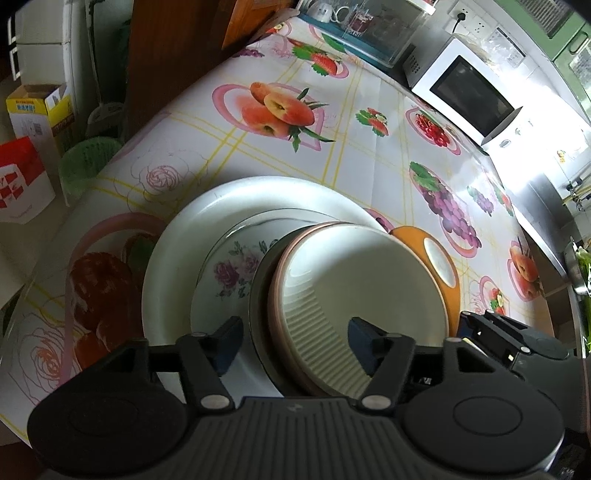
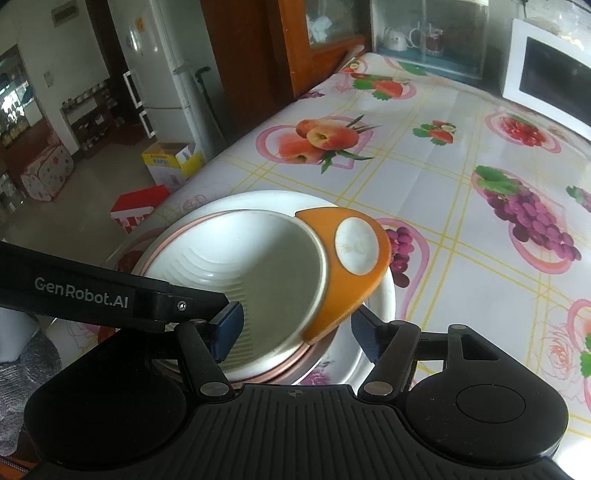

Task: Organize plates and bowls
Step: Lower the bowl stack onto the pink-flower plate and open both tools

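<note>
A stack stands on the fruit-print table: a large white plate [image 1: 177,236], a floral plate [image 1: 229,269], a dark-rimmed bowl [image 1: 258,314] and a pink-rimmed ribbed white bowl [image 1: 369,288] on top. An orange dish [image 2: 365,280] with a white oval hollow leans on the ribbed bowl's rim. My left gripper [image 1: 295,343] is open astride the bowls' near rim, one finger inside the ribbed bowl, one over the floral plate. My right gripper [image 2: 297,332] is open too, one pad inside the ribbed bowl [image 2: 251,266], the other just outside the orange dish's low edge.
The tablecloth [image 1: 369,155] stretches away behind the stack. A white microwave [image 1: 469,92] and a clear cabinet with cups [image 1: 362,26] stand at the table's far end. The table edge runs along the left; below it are a green basket [image 1: 85,162] and cardboard boxes [image 2: 173,162].
</note>
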Tool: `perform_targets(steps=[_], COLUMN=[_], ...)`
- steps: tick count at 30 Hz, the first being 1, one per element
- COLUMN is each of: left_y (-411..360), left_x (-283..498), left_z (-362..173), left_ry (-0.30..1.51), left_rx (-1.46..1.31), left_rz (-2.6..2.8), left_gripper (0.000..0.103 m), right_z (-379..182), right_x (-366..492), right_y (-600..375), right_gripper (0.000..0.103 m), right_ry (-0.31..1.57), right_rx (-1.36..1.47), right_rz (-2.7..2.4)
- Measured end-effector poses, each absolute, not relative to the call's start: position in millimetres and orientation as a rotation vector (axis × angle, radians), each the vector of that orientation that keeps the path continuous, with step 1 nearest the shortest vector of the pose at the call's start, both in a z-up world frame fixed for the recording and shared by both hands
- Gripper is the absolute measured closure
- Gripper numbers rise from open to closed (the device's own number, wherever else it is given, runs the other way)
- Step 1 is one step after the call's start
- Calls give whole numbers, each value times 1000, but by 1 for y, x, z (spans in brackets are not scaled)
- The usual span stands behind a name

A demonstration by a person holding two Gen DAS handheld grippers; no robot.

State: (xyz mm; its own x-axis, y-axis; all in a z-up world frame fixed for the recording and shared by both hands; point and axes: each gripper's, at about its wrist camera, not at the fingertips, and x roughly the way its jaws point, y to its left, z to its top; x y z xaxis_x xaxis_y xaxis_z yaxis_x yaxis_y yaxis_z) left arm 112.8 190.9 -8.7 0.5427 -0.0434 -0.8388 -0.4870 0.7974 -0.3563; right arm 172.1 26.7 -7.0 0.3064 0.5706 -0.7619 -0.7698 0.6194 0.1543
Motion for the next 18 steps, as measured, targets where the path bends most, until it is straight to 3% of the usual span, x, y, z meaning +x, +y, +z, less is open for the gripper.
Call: perform_targets(steps=[9,18], left_y=[186,180], left_x=[105,90], left_z=[-2,9], left_ry=[936,877], left_rx=[-577,-544], left_rz=[277,254], left_gripper=[20,12], right_z=[3,12], right_x=[168,154], right_y=[14,-1], right_gripper=[29,18], right_ry=[850,795], right_rx=[-243,-228], right_rz=[896,892])
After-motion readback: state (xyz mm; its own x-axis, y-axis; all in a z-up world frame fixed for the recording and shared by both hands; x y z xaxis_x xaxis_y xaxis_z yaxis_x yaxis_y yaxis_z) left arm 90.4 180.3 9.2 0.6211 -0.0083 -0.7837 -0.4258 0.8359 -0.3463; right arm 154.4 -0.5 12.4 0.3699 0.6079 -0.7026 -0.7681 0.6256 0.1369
